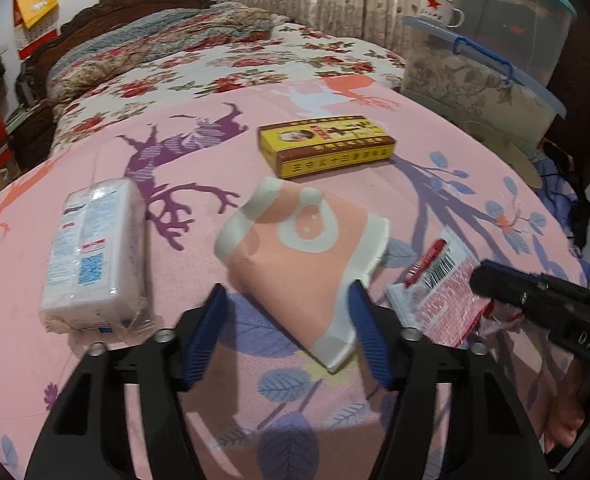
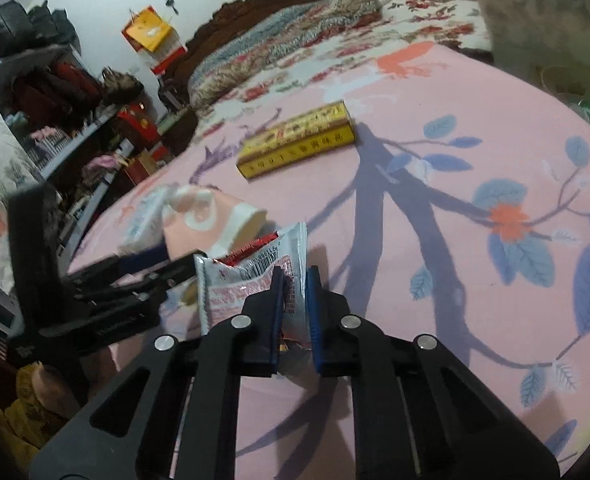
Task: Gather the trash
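From where I stand the right gripper [image 2: 293, 312] has its jaws pressed nearly together, pinching the red-and-white snack wrapper [image 2: 251, 280] by one thin edge, with most of the crinkled foil hanging free ahead of the pads and only just off the pink bedsheet [image 2: 435, 320]. That looks the likeliest thing to go wrong: slick film caught so near its margin could slide out the moment the hand swings away, and the wrapper would drop back onto the bed. The left gripper [image 1: 287, 320] sits just beside it with its jaws half spread on either side of the peach-and-white pouch [image 1: 299, 256]; the right pad looks to touch the pouch's edge, but I cannot tell that either pad bears on it, so I would not call it held. The pouch is soft and puffed, and if the jaws close on a corner it may fold or squirt sideways rather than lift. The two grippers are close together, so a hasty move by either could knock the other's piece. The yellow box [image 1: 327, 144] and the tissue pack [image 1: 95, 256] lie untouched on the sheet.
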Motion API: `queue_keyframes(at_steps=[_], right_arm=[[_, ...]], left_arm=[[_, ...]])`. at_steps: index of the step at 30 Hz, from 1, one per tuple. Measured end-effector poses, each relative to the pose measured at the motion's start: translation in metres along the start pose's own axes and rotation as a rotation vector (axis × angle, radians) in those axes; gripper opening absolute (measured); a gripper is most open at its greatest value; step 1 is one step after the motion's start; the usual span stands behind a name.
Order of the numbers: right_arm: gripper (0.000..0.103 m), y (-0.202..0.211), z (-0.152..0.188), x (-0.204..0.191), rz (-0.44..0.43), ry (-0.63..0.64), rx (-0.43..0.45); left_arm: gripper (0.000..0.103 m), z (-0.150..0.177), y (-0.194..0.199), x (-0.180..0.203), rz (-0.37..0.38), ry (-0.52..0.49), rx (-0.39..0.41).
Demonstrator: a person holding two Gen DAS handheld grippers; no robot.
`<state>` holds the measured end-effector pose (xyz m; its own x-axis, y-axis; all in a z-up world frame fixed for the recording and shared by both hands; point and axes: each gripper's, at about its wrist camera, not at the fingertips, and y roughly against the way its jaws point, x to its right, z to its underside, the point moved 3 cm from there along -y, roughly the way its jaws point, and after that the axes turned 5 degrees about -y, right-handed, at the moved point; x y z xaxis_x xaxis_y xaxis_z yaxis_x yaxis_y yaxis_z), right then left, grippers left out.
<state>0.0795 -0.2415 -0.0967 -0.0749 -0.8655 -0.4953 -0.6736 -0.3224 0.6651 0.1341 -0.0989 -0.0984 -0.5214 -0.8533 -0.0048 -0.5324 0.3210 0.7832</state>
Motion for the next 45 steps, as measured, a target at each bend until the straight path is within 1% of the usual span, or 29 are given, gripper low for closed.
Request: queue_keyframes(at_steps=[2,5,7,9,12,16,21,26,29,30,34,36,39,41,45], right_arm=[[0.012,0.008,-0.004,0.003,-0.002,-0.015,0.030],[0.012,0.024,-0.013,0.014,-0.009,-0.054,0.076],[0.012,0.033,-0.018,0.026,-0.014,-0.085,0.099],[0.012,0.038,-0.016,0.035,-0.018,-0.111,0.106],[0.012,0.038,-0.019,0.047,-0.027,-0.147,0.106],[0.012,0.036,-0.021,0.054,-0.031,-0.165,0.108],[0.012,0.035,-0.021,0.064,-0.026,-0.188,0.108],[0.012,0.052,-0.029,0.085,0.000,-0.216,0.159],[0.012,0.067,-0.035,0.103,0.022,-0.240,0.204],[0.012,0.072,-0.038,0.108,0.030,-0.247,0.217],[0.012,0.095,-0.054,0.144,0.063,-0.300,0.288],[0.012,0.107,-0.063,0.168,0.066,-0.349,0.320],[0.012,0.119,-0.076,0.198,0.068,-0.407,0.343],[0.012,0.127,-0.086,0.219,0.081,-0.436,0.357],[0.012,0.138,-0.103,0.247,0.097,-0.460,0.391]], left_arm=[[0.044,0.000,0.002,0.004,-0.004,-0.019,0.011],[0.036,-0.001,0.004,0.001,0.030,-0.015,0.029],[0.035,-0.001,0.007,-0.001,0.064,-0.002,0.040],[0.034,-0.002,0.007,-0.003,0.081,0.011,0.037],[0.034,-0.003,0.007,-0.004,0.117,0.041,0.031],[0.033,-0.006,0.006,-0.002,0.181,0.078,0.008],[0.030,-0.013,0.004,0.016,0.217,0.058,-0.008],[0.027,-0.029,-0.003,0.043,0.255,0.006,-0.019],[0.026,-0.044,-0.010,0.063,0.290,-0.028,-0.034],[0.026,-0.054,-0.013,0.074,0.302,-0.051,-0.034],[0.024,-0.089,-0.025,0.109,0.332,-0.117,-0.027],[0.024,-0.104,-0.034,0.127,0.351,-0.143,-0.037],[0.023,-0.126,-0.055,0.160,0.374,-0.183,-0.065],[0.022,-0.136,-0.066,0.176,0.381,-0.198,-0.076],[0.021,-0.160,-0.084,0.207,0.415,-0.204,-0.095]])
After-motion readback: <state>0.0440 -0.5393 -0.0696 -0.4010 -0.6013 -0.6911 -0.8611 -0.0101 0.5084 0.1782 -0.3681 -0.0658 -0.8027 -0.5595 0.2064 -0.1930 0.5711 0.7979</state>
